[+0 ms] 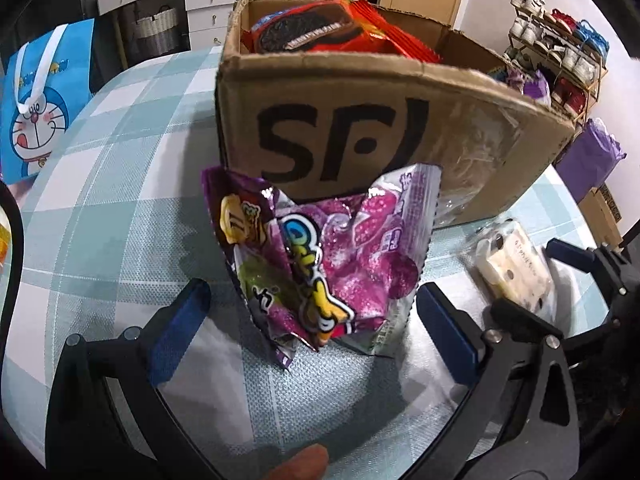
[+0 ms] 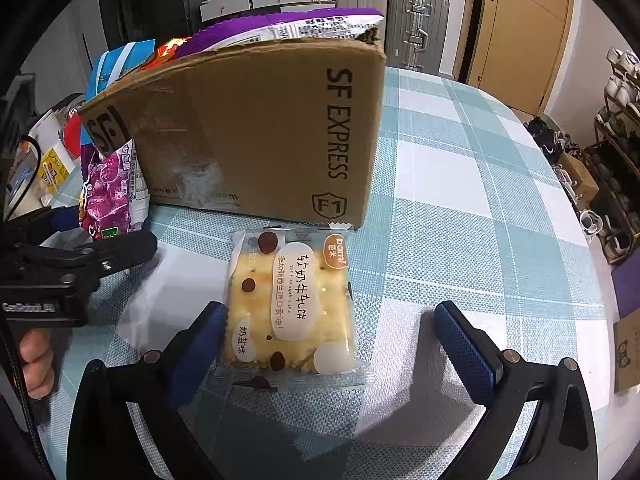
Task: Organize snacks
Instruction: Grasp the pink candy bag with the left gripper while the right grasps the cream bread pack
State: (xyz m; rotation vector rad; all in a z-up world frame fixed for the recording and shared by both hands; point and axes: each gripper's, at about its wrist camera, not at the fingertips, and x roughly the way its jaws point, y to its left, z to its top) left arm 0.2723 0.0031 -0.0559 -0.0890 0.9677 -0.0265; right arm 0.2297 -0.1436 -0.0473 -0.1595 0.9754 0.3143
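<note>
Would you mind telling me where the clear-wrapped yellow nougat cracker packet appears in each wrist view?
Left wrist: clear-wrapped yellow nougat cracker packet lies at right, on the checked tablecloth beside the box's corner.
Right wrist: packet lies centre, flat, just ahead of the open jaws.
Shared landmark: brown cardboard SF Express box, behind the packet in both.

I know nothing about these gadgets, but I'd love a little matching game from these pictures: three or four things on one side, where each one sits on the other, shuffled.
Things:
1. purple candy bag
2. nougat cake packet
3. red cookie pack
4. Doraemon gift bag

Places:
A. inside the cardboard box, at the top
B. flat on the checked tablecloth, between the open fingers of the right tool
C. standing at the far left edge of the table
D. propped against the box's front, between the open fingers of the left tool

Pairs: 1-D, 2-B, 3-A, 4-C
</note>
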